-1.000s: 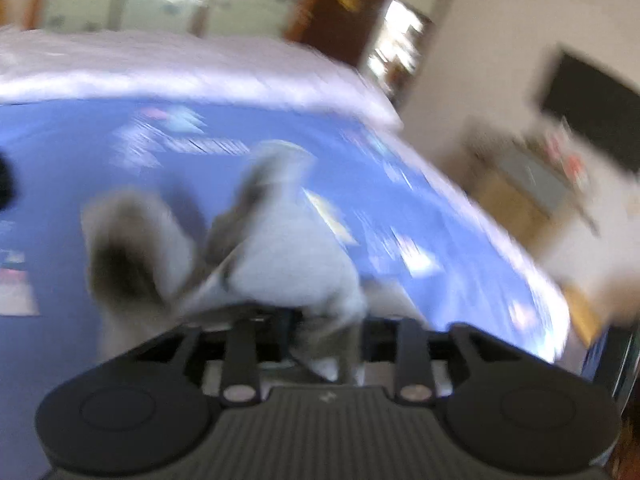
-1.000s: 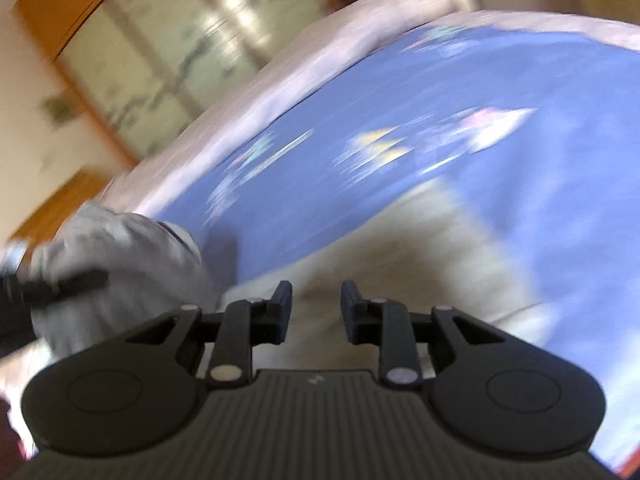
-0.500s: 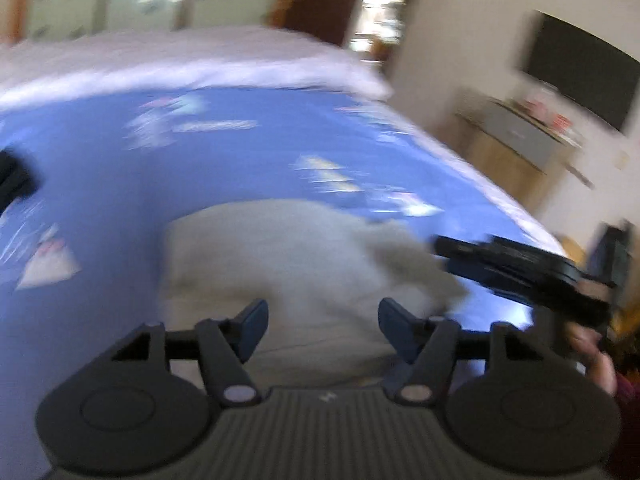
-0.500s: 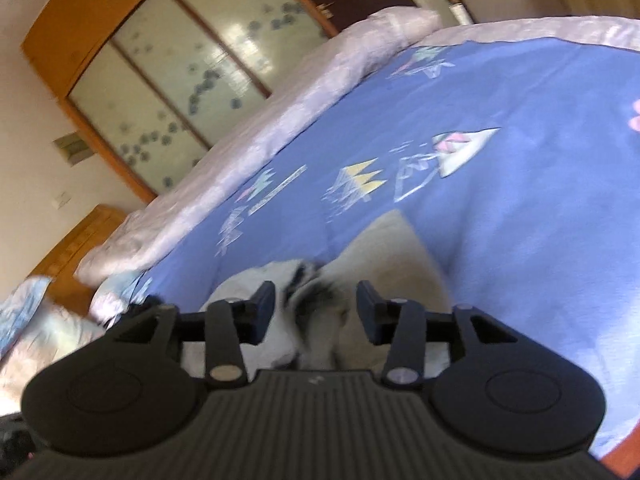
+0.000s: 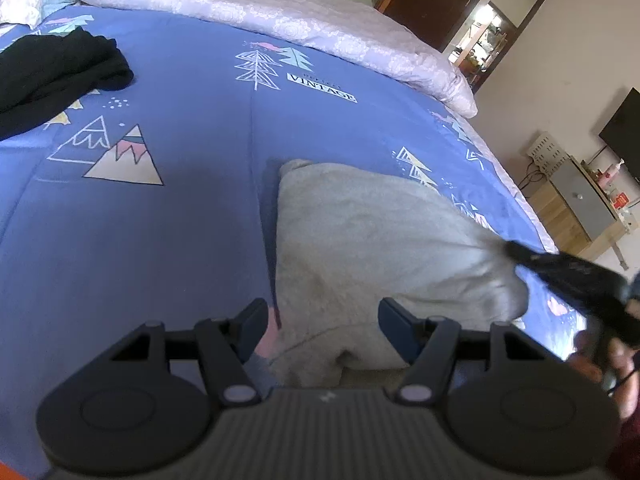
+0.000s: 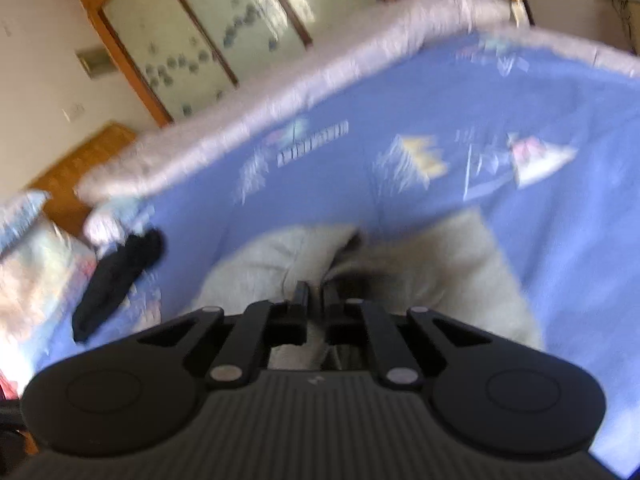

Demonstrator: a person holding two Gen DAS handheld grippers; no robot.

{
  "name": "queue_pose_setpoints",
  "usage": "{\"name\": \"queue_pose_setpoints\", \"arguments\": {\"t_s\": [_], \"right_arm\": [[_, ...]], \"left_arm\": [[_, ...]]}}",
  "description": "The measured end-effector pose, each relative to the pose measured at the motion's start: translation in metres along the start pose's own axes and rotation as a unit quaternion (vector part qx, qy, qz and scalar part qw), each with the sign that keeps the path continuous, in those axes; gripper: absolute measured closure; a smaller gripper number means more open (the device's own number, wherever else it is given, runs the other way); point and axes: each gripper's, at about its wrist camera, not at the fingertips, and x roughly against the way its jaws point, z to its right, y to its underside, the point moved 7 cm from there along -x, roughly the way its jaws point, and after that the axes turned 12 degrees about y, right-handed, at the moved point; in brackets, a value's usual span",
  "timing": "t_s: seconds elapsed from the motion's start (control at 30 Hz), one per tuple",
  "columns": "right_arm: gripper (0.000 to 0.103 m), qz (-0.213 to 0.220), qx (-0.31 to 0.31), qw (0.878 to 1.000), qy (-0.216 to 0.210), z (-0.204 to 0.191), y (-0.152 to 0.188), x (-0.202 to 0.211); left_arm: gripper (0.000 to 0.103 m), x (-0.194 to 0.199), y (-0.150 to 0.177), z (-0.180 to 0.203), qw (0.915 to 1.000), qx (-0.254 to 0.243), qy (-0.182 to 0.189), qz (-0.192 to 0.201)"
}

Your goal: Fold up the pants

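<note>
Grey pants point(image 5: 372, 248) pinched by right gripper point(image 6: 315, 298); left gripper point(image 5: 322, 322) spread, empty; television point(image 5: 624, 132), left view only; one black garment point(image 5: 56, 76).

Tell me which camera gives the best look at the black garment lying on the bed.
The left wrist view. There the black garment is sharp, crumpled on the blue bedspread at the upper left, though the frame edge crops it. The right wrist view shows it whole but small and motion-blurred, at the left near the pillows.
</note>
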Motion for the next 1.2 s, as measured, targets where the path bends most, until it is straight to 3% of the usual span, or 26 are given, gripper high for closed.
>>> {"name": "queue_pose_setpoints", "arguments": {"t_s": [0.1, 0.17, 0.3, 0.33, 0.4, 0.43, 0.53, 0.6, 0.63, 0.7, 0.77, 0.93, 1.03, 1.13, 1.2], "right_arm": [[0.101, 0.023, -0.012, 0.999, 0.043, 0.033, -0.014, 0.011], [0.101, 0.010, -0.028, 0.997, 0.078, 0.056, -0.012, 0.004], [0.091, -0.001, -0.086, 0.996, 0.031, 0.067, 0.000, 0.005], [0.085, -0.004, -0.080, 0.997, 0.018, 0.062, 0.001, 0.004], [0.049, -0.010, -0.056, 0.998, 0.005, 0.045, 0.007, 0.000], [0.046, -0.016, -0.041, 0.999, 0.005, 0.039, 0.010, -0.006], [0.048, -0.052, -0.011, 0.999, -0.009, 0.015, 0.025, -0.031], [0.071, -0.093, 0.000, 0.996, -0.015, 0.007, 0.039, -0.048], [0.074, -0.106, 0.000, 0.994, -0.011, 0.005, 0.042, -0.053], [0.087, -0.101, -0.007, 0.994, -0.029, 0.004, 0.034, -0.045], [0.088, -0.076, -0.019, 0.996, -0.046, 0.007, 0.013, -0.027], [0.088, -0.013, -0.015, 0.999, -0.034, 0.023, -0.030, 0.010], [0.087, -0.021, -0.011, 1.000, 0.003, 0.045, -0.031, 0.001], [0.065, -0.078, -0.040, 0.995, 0.049, 0.074, -0.003, -0.032], [0.049, -0.085, -0.064, 0.992, 0.062, 0.086, 0.010, -0.035]], "left_arm": [[0.038, -0.008, 0.000, 0.003, 0.9999, 0.006, 0.009, -0.009], [0.035, -0.020, 0.002, 0.004, 0.9998, 0.007, 0.010, -0.018], [0.035, -0.037, 0.005, 0.001, 0.9987, 0.035, 0.011, -0.036], [0.034, -0.038, 0.007, 0.002, 0.9987, 0.033, 0.010, -0.036], [0.033, -0.038, 0.009, 0.002, 0.9990, 0.025, 0.003, -0.037], [0.032, -0.038, 0.010, 0.002, 0.9989, 0.025, 0.000, -0.039], [0.032, -0.035, 0.013, -0.003, 0.9984, 0.037, -0.006, -0.042], [0.032, -0.035, 0.014, -0.007, 0.9980, 0.042, -0.011, -0.046], [0.032, -0.034, 0.014, -0.009, 0.9978, 0.044, -0.013, -0.048], [0.032, -0.033, 0.014, -0.008, 0.9978, 0.044, -0.013, -0.048], [0.032, -0.033, 0.011, -0.003, 0.9980, 0.040, -0.006, -0.049], [0.031, -0.038, 0.007, 0.022, 0.9983, 0.012, 0.026, -0.050], [0.028, -0.045, 0.009, 0.028, 0.9979, 0.006, 0.031, -0.057], [0.028, -0.060, 0.015, 0.023, 0.9965, 0.013, 0.022, -0.080], [0.028, -0.071, 0.023, 0.016, 0.9939, 0.020, 0.005, -0.108]]}}
